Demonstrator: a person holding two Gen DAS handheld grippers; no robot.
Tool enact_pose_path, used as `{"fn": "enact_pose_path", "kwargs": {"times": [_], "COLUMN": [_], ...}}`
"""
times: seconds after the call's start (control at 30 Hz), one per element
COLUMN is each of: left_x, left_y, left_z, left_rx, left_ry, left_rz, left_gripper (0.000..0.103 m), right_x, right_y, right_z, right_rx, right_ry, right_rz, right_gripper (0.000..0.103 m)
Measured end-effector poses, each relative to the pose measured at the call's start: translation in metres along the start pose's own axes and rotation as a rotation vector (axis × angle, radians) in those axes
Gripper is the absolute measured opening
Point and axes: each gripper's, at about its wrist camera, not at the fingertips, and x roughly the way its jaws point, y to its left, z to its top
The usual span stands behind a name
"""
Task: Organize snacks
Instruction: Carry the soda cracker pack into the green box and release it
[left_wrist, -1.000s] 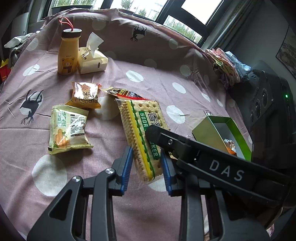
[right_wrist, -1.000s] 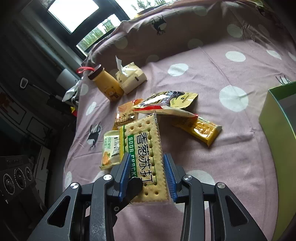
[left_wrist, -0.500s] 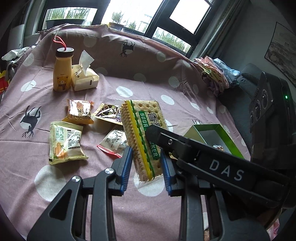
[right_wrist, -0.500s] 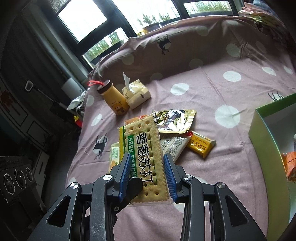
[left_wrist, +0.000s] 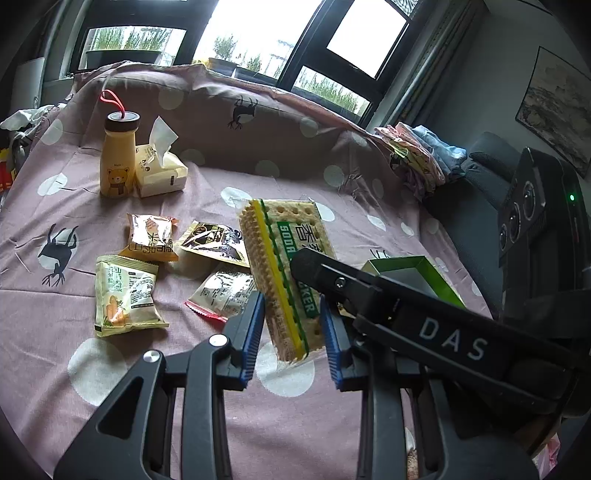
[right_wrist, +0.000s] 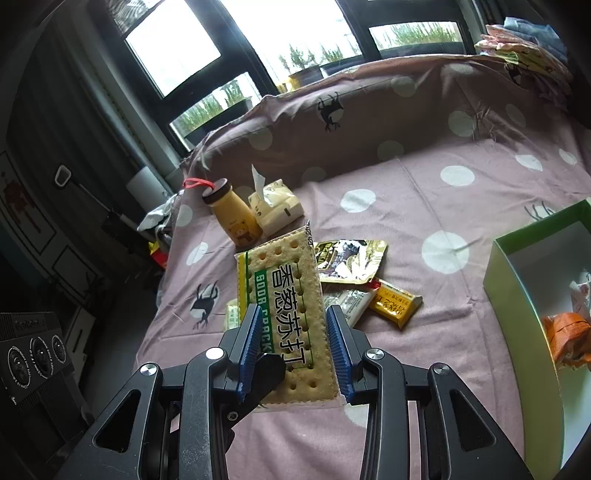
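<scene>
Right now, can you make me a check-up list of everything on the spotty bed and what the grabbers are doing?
Surface: pink polka-dot sheet, wrinkled.
Job's things: soda cracker pack lifted off the sheet; green box open, with an orange packet inside; carrot-picture packet, gold-and-black packet and yellow bar packet lying loose.
Clutter: bear bottle upright beside tissue pack; folded clothes.
Grippers: left gripper and right gripper both appear shut on the cracker pack.
Cables: nothing seen.
Surroundings: windows, wall picture.
</scene>
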Motion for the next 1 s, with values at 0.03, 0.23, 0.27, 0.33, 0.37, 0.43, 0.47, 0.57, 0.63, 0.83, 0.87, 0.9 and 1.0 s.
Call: {"fn": "enact_pose_path", "kwargs": {"times": [0.03, 0.23, 0.27, 0.33, 0.37, 0.43, 0.47, 0.57, 0.63, 0.83, 0.87, 0.9, 1.0], "left_x": [-0.001, -0.008, -0.009, -0.012, -0.012, -0.014, -0.015, -0.015, -0.016, -0.019, -0.019, -0.019, -0.02], "left_y": [-0.001, -0.004, -0.004, -0.005, -0.005, -0.006, -0.006, -0.008, -0.008, -0.009, -0.009, -0.009, -0.01], "left_z": [0.0, 0.001, 0.001, 0.001, 0.002, 0.002, 0.002, 0.001, 0.002, 0.002, 0.002, 0.002, 0.002], "left_rx": [0.002, 0.012, 0.012, 0.011, 0.009, 0.01, 0.011, 0.011, 0.014, 0.02, 0.02, 0.021, 0.023], "left_ry": [-0.003, -0.019, -0.023, -0.027, -0.028, -0.031, -0.031, -0.033, -0.035, -0.037, -0.037, -0.037, -0.036], "left_rz": [0.001, -0.001, -0.004, -0.009, -0.01, -0.01, -0.01, -0.004, 0.002, 0.014, 0.015, 0.018, 0.025], "left_gripper": [0.029, 0.029, 0.029, 0.029, 0.029, 0.029, 0.029, 0.03, 0.03, 0.03, 0.03, 0.03, 0.03], "right_x": [-0.001, -0.009, -0.01, -0.013, -0.014, -0.016, -0.017, -0.018, -0.018, -0.019, -0.019, -0.019, -0.02], "right_y": [0.0, 0.001, 0.002, 0.004, 0.005, 0.006, 0.006, 0.006, 0.006, 0.008, 0.008, 0.008, 0.009], "right_z": [0.0, 0.0, 0.0, 0.0, 0.0, 0.0, 0.0, 0.0, 0.0, 0.0, 0.0, 0.0, 0.0], "right_rx": [0.0, -0.002, -0.002, -0.005, -0.007, -0.011, -0.011, -0.009, -0.009, -0.007, -0.009, -0.008, -0.006], "right_ry": [-0.002, -0.021, -0.025, -0.034, -0.038, -0.045, -0.047, -0.048, -0.048, -0.048, -0.048, -0.049, -0.048], "right_rz": [0.001, 0.011, 0.011, 0.01, 0.01, 0.012, 0.014, 0.019, 0.019, 0.035, 0.035, 0.036, 0.043], "right_gripper": [0.039, 0.039, 0.039, 0.039, 0.039, 0.039, 0.039, 0.039, 0.039, 0.039, 0.039, 0.039, 0.039]}}
